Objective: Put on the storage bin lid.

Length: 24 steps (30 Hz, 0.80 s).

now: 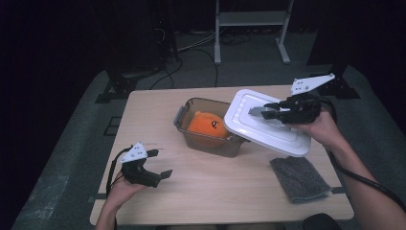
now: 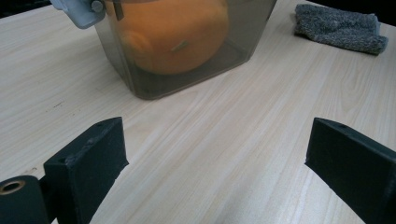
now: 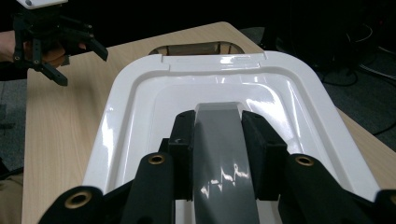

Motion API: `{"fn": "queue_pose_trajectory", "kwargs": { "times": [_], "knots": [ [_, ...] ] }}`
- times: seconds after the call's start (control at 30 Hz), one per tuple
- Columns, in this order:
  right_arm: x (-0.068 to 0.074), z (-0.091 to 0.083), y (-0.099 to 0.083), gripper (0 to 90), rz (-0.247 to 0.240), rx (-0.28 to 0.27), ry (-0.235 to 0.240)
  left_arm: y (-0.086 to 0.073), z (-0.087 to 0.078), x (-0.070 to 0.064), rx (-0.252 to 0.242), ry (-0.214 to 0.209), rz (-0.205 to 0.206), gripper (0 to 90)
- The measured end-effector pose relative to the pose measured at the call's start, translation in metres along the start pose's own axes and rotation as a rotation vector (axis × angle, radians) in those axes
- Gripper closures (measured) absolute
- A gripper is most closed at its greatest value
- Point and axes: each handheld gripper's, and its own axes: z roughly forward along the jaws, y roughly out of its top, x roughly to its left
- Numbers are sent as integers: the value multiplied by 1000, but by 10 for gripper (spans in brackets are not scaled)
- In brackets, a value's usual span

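A smoky clear plastic box [image 1: 207, 139] stands mid-table with an orange plush toy [image 1: 207, 125] inside; the toy [image 2: 173, 35] shows through the box wall [image 2: 140, 81] in the left gripper view. My right gripper [image 1: 268, 111] is shut on the grey handle [image 3: 226, 154] of the white lid [image 1: 268, 123], holding it tilted over the box's right rim. The lid [image 3: 140, 107] covers most of the box opening [image 3: 196, 48] in the right gripper view. My left gripper [image 1: 159, 163] stands open near the table's front left, jaws wide with nothing between them.
A folded grey cloth [image 1: 299, 178] lies at the front right of the wooden table [image 1: 215, 191]; it also appears as the cloth [image 2: 338, 28] past the box. A white shelf frame [image 1: 251, 28] and cables sit on the floor behind.
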Motion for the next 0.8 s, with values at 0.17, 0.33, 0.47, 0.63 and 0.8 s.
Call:
{"fn": "queue_pose_trajectory", "kwargs": {
  "times": [0.17, 0.33, 0.47, 0.63, 0.8],
  "knots": [
    [2, 9, 12, 655, -13, -2, 15, 0, -1, 0, -4, 2, 3, 42],
    [2, 21, 21, 655, -25, -1, 31, 0, -1, 0, -7, 2, 3, 42],
    [1, 32, 27, 655, -28, -2, 46, -1, -2, 1, -7, 2, 0, 42],
    [2, 44, 34, 655, -37, -2, 60, 0, -1, 0, -9, -3, 0, 42],
    [2, 55, 40, 655, -46, 3, 70, 0, -2, 0, -9, -4, 3, 42]
  ]
}}
